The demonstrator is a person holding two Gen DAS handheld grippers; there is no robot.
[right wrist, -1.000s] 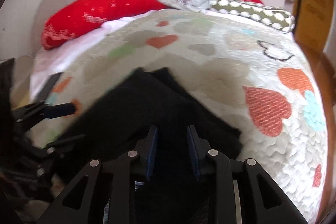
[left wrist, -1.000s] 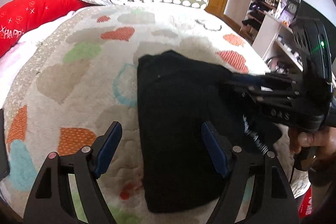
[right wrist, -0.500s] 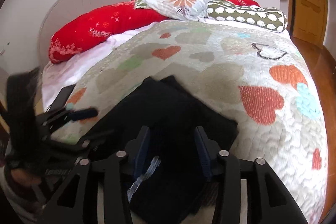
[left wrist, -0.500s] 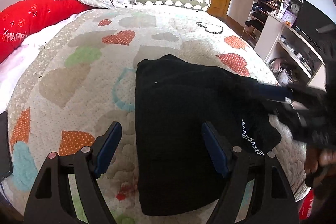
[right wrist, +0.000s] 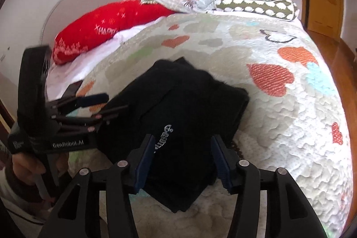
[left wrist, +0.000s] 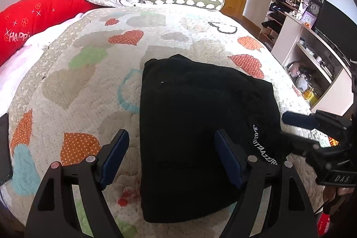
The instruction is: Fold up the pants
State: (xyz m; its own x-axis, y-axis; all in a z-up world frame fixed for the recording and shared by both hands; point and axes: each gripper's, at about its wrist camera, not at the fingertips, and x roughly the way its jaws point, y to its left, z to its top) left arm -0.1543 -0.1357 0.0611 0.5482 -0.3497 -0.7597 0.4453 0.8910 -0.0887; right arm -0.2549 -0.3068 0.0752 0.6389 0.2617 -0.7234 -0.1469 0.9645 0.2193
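The pants [left wrist: 196, 126] lie folded on the bed [left wrist: 89, 81]. Both the left gripper [left wrist: 171, 157] and right gripper [right wrist: 181, 162] hang above them, released; a careless pass could snag an edge and undo the fold.

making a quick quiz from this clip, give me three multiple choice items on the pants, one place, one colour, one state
1. Where do the folded black fabric pants lie?
A. on the heart-patterned quilted bedspread
B. on the wooden floor
C. on the white shelf

2. What colour is the lettering on the pants?
A. red
B. white
C. yellow

3. How is the right tool?
A. shut on the pants
B. shut on a pillow
C. open, holding nothing

Key: 1 A, quilt shows all around the pants; 2 B, pale letters near their edge; 3 C, its blue pads stand apart above the fabric.
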